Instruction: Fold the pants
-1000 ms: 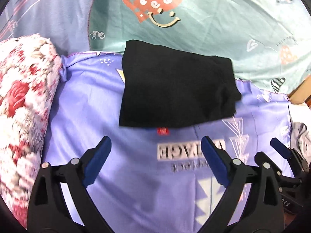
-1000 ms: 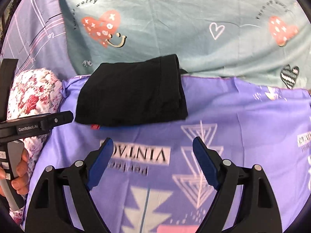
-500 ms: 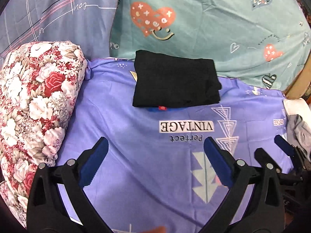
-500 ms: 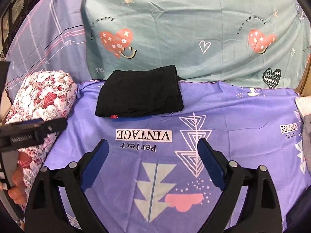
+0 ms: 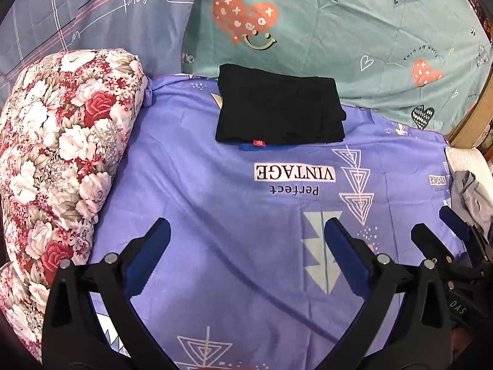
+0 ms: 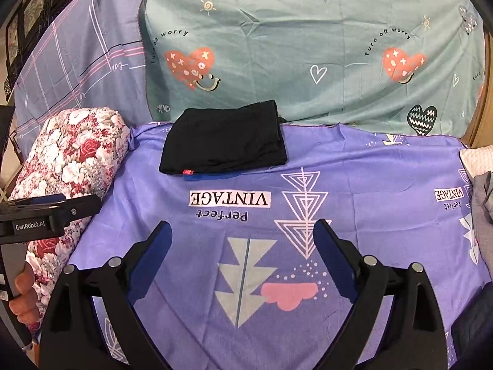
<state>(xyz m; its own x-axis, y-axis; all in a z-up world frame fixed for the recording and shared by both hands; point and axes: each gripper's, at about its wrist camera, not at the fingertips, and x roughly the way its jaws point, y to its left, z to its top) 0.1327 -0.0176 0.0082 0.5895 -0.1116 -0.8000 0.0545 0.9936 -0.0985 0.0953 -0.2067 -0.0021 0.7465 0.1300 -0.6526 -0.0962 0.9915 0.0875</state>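
The black pants point(image 5: 279, 112) lie folded into a flat rectangle at the far edge of the purple printed sheet point(image 5: 215, 203), with a small red tag at the near edge. They also show in the right wrist view point(image 6: 225, 141), where a strip of blue cloth point(image 6: 212, 176) peeks out beneath them. My left gripper point(image 5: 246, 256) is open and empty, well back from the pants. My right gripper point(image 6: 243, 252) is open and empty, also well back. The right gripper's tip shows at the right edge of the left wrist view point(image 5: 456, 225).
A floral rolled quilt point(image 5: 58, 160) lies along the left side. A teal heart-print sheet point(image 5: 339, 37) covers the back. Grey clothing point(image 6: 483, 197) and a white cloth point(image 5: 465, 160) lie at the right edge. The left device and a hand point(image 6: 24, 289) show at the left in the right wrist view.
Both grippers have pulled back from the folded pants, which now look smaller and farther away. The pants have not moved. Both grippers stay open.
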